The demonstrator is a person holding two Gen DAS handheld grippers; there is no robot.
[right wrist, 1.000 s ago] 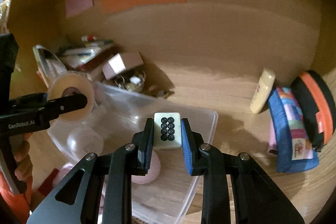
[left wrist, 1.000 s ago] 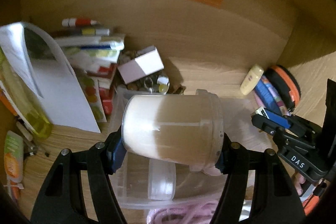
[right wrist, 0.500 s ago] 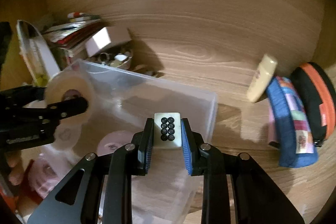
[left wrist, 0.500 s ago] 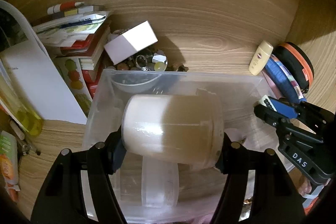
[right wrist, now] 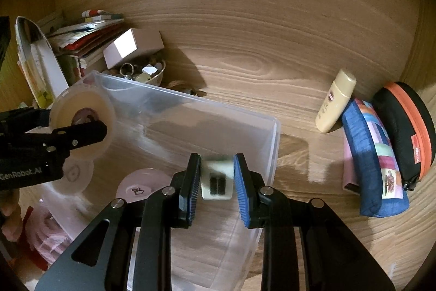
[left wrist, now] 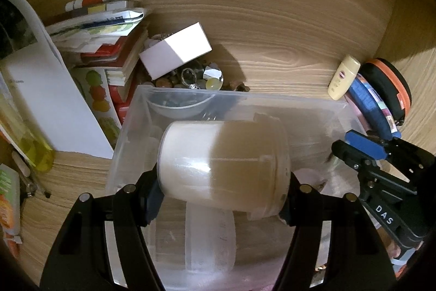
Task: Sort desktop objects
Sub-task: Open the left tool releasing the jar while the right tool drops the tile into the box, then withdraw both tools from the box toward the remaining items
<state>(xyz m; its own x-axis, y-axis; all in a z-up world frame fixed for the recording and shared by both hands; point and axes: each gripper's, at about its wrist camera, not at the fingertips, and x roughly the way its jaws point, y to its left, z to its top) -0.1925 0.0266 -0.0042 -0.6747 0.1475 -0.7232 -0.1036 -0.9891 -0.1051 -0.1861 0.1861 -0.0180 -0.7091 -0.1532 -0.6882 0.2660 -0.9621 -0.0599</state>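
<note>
Clear plastic bin [right wrist: 268, 143]: on wooden desk [right wrist: 272, 51], under both grippers
Left gripper [left wrist: 220, 182]: clamped across tape roll [left wrist: 222, 164], held sideways over bin
Right gripper [right wrist: 216, 180]: pinching white mahjong tile [right wrist: 217, 177] above bin's right side
Beside bin: cream bottle [right wrist: 336, 101], blue pouch [right wrist: 373, 165], black-orange case [right wrist: 406, 132]
Behind bin: white box [left wrist: 175, 51], trinket bowl [right wrist: 141, 72], book stack [left wrist: 114, 45]
</note>
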